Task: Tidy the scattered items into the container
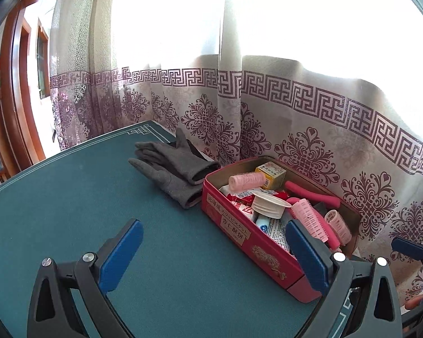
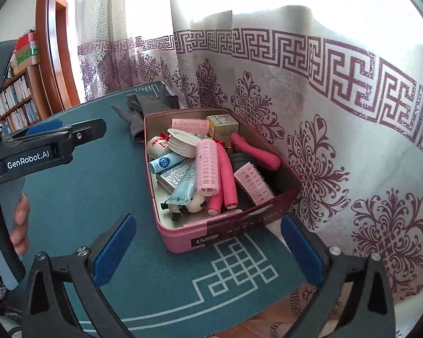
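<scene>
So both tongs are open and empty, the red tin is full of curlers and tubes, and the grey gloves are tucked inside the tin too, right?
Not quite. The pair of grey fabric gloves lies on the green table mat beside the red rectangular tin, not inside it; the left wrist view shows this. The rest holds: left tongs and right tongs are open and empty, and the tin holds pink hair curlers and tubes.

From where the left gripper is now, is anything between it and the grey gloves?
Nothing visible. Bare green table mat runs from the open left gripper to the grey gloves; the red tin sits to their right, off that line.
</scene>
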`<state>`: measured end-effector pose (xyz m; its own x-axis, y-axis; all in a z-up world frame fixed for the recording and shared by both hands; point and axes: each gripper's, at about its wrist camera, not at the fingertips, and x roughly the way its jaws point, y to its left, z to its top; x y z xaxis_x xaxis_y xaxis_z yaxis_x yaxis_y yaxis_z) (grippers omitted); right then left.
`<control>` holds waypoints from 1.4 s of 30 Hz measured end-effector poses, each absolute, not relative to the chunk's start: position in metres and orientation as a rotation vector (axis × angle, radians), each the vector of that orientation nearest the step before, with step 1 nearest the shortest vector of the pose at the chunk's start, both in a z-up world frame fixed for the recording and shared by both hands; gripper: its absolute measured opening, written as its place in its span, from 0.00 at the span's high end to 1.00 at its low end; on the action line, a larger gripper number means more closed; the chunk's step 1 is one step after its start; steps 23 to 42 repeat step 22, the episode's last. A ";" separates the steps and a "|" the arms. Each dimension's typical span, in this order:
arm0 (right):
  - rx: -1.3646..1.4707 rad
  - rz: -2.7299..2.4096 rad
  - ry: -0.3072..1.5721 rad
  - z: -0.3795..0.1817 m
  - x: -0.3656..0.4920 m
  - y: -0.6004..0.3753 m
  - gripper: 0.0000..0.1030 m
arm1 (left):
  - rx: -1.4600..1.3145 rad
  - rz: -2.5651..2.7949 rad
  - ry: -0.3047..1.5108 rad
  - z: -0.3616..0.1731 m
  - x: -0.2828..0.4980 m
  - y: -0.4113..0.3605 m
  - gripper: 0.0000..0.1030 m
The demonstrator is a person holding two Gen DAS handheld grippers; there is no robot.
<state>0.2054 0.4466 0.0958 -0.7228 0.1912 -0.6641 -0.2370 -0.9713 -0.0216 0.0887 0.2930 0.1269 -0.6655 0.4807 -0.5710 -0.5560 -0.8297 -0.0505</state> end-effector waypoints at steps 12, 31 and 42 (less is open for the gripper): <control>-1.041 2.632 0.168 0.092 0.231 0.463 0.00 | -0.824 2.290 0.251 0.124 0.118 0.329 0.01; -1.055 2.621 0.272 0.078 0.235 0.479 0.00 | -0.806 2.304 0.327 0.118 0.126 0.336 0.01; -1.055 2.621 0.272 0.078 0.235 0.479 0.00 | -0.806 2.304 0.327 0.118 0.126 0.336 0.01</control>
